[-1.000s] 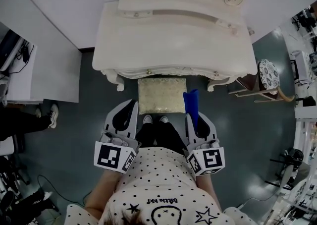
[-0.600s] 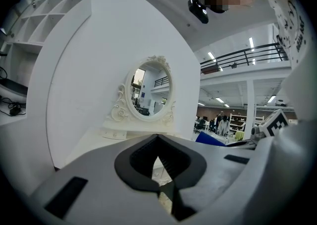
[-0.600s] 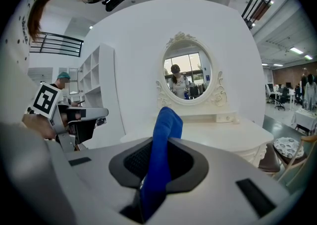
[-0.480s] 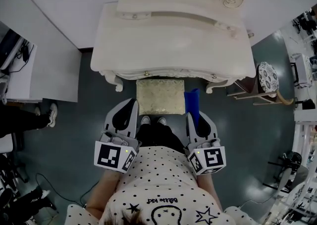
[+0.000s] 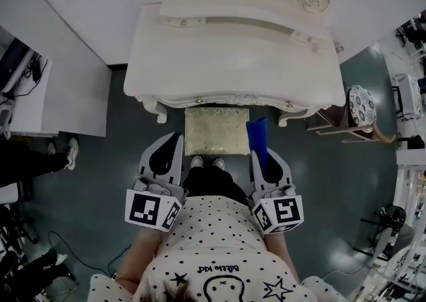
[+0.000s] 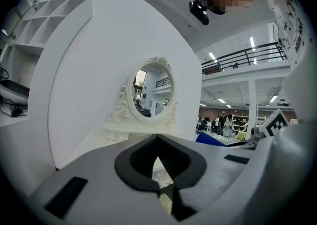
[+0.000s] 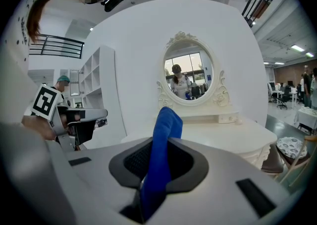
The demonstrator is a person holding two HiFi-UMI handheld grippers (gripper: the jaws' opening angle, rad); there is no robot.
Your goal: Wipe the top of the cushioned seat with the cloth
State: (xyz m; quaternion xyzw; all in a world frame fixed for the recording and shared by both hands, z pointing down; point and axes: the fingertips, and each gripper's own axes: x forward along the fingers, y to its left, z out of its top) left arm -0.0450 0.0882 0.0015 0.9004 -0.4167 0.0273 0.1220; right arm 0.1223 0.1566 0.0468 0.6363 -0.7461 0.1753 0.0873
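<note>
Cushioned seat [image 5: 216,131], pale and rectangular, on the dark floor [image 5: 313,181] against the front edge of the dressing table [image 5: 233,54], between its two front legs; whether its far edge runs under the table cannot be told. Right gripper [image 5: 259,155] clenched on the blue cloth [image 5: 257,140], which rises upright from the jaws, level with the seat's right edge and apart from the cushion. Left gripper [image 5: 173,142] closed with nothing between its jaws, held off the seat's left edge.

Step in hand, as judged: bringing cloth to cushion. To do it well, lower and tilt the right gripper so the cloth's free end lies flat, then sweep edge to edge in overlapping passes, corners included.

Obstructions: the table's overhanging front edge and carved legs crowd the far corners; the person's shoes [image 5: 206,161] touch the near edge. A patterned round stool [image 5: 361,102] stands well apart at right.
</note>
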